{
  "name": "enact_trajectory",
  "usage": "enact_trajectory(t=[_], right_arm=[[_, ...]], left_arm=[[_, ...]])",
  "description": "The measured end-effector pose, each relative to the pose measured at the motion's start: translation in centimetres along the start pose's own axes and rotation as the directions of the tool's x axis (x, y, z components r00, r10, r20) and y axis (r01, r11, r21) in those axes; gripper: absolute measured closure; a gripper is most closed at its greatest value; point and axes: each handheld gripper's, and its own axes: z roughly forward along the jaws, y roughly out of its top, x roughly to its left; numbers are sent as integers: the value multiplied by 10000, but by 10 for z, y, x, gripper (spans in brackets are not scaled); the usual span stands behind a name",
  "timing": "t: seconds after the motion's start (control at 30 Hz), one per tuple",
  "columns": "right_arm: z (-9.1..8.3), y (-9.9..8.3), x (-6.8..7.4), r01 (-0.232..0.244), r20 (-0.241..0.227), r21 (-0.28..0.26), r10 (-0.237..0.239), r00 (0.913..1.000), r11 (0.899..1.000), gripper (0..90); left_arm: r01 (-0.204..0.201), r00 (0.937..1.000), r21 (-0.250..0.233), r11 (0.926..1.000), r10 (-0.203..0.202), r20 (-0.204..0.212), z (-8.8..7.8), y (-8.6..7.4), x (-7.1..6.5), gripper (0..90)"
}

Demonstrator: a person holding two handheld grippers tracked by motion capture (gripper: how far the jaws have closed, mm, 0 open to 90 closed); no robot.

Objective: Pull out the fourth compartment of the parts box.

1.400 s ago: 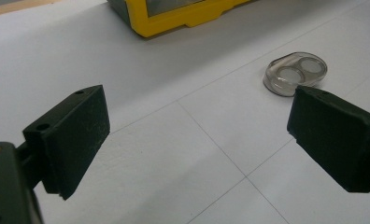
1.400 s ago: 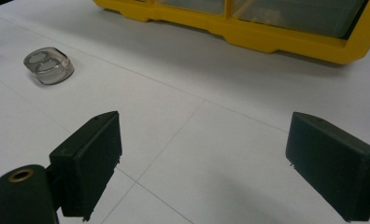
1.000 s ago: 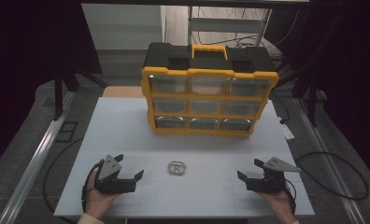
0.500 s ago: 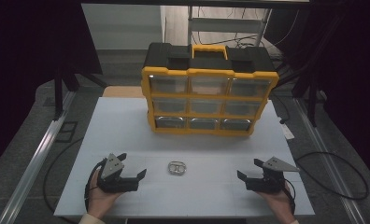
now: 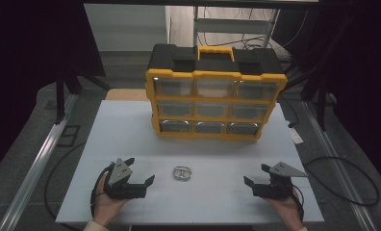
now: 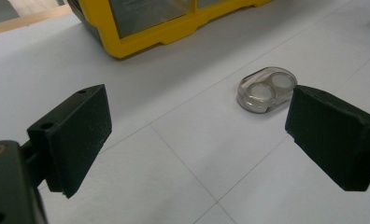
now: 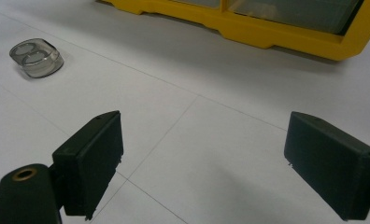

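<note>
A small clear oval case holding two round discs lies flat on the white table, between the two grippers. In the left gripper view the case rests just beyond the right-hand jaw, outside the gap. My left gripper is open and empty, a hand's width left of the case. My right gripper is also open and empty, farther off to the case's right. From the right gripper view the case sits far off at the upper left. Both grippers hover low over bare table.
A yellow and black drawer organizer with clear-fronted drawers stands upright at the back middle of the table, its yellow base ahead of both grippers. Cables trail off the table sides. The table's front edge runs just behind the hands.
My left gripper has crept a little to the right, toward the case. The right gripper and the case have stayed put.
</note>
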Motion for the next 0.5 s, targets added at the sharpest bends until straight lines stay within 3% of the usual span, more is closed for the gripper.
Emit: enact_trajectory(t=[0.5], right_arm=[[3,0,0,56,-32,181,-56,10000,9998,128]], left_arm=[[-243,9992,-83,9997,245,307,7,9,-12,83]])
